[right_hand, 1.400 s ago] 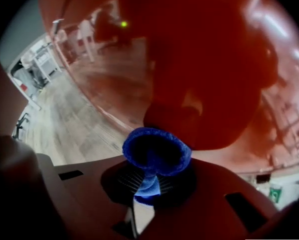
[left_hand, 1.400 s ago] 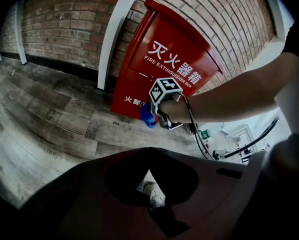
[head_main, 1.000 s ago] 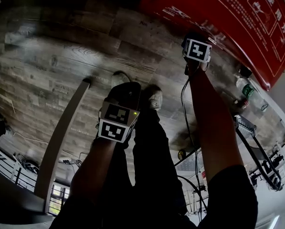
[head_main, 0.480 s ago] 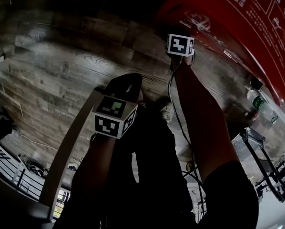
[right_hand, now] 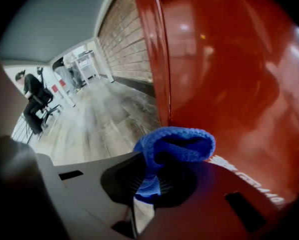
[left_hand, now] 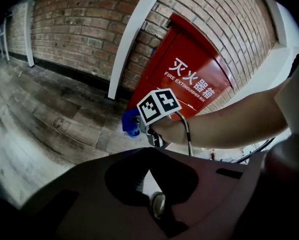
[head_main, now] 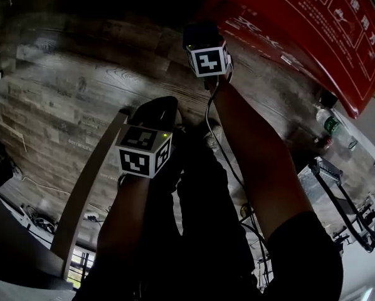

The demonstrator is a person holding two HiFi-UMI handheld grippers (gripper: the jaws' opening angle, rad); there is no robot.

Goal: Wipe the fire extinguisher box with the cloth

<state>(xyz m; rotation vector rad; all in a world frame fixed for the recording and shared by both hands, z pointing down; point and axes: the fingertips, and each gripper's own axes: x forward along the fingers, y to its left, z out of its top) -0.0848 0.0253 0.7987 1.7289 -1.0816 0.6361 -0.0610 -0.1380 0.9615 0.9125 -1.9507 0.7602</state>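
The red fire extinguisher box (head_main: 313, 24) stands against a brick wall, with white lettering on its door (left_hand: 189, 81). In the right gripper view its glossy face (right_hand: 234, 79) fills the right half. My right gripper (right_hand: 152, 184) is shut on a folded blue cloth (right_hand: 175, 145), which sits at the box's face near its left edge. From the left gripper view, that cloth (left_hand: 130, 122) sticks out ahead of the right gripper's marker cube (left_hand: 158, 106). My left gripper (head_main: 157, 115) hangs low over the floor, away from the box, jaws together and holding nothing.
A white post (left_hand: 134, 39) runs up the brick wall (left_hand: 74, 29) left of the box. The floor (head_main: 81, 86) is wood plank. A plastic bottle (head_main: 328, 125) and a metal cart (head_main: 338, 196) stand to the right. A person sits on a chair (right_hand: 34, 96) far down the corridor.
My right gripper has moved left along the lower part of the box with the cloth in it. The left gripper has stayed about where it was.
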